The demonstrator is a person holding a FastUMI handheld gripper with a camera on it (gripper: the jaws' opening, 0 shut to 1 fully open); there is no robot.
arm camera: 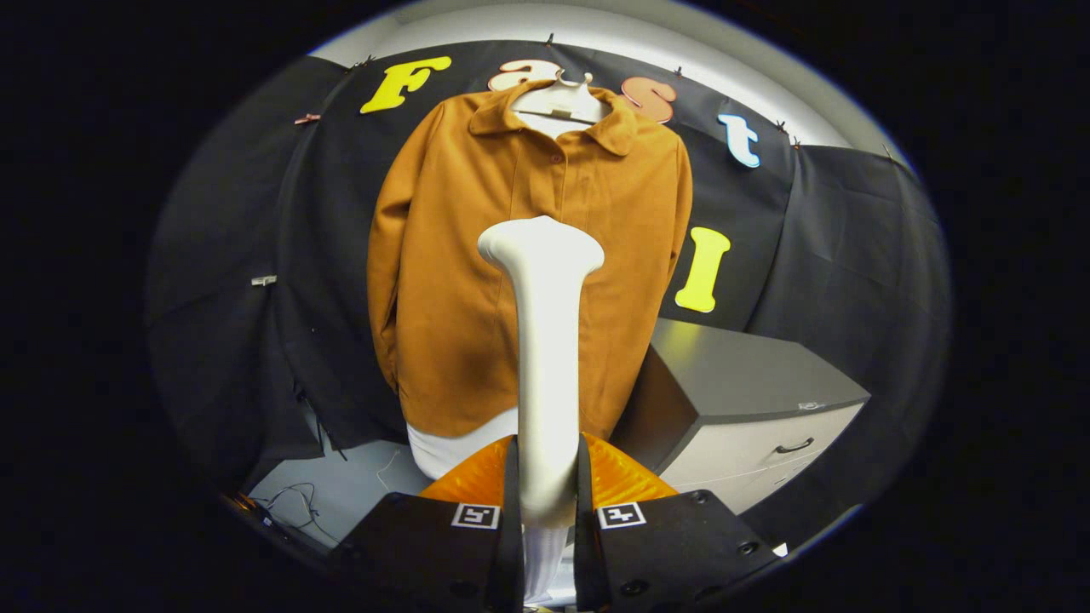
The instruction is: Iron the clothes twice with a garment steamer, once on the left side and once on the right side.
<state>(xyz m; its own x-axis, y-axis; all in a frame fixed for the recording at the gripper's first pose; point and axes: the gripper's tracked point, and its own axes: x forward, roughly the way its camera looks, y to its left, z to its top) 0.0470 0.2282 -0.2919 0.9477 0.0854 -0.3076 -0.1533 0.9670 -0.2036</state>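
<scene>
A brown jacket (pixel 477 255) hangs on a white hanger (pixel 558 102) against the black cloth wall, over a white form whose lower part (pixel 443 451) shows under the hem. My gripper (pixel 547 477) is shut on the white garment steamer (pixel 545 340), both fingers pressing its handle. The steamer stands upright between the fingers, and its wide head (pixel 541 243) sits in front of the jacket's middle, around chest height. I cannot tell whether the head touches the fabric.
A grey cabinet (pixel 749 400) with drawers and a dark handle stands to the right of the jacket, close to its hem. Loose cables (pixel 294 502) lie on the light floor at the lower left. Black cloth encloses the booth on both sides.
</scene>
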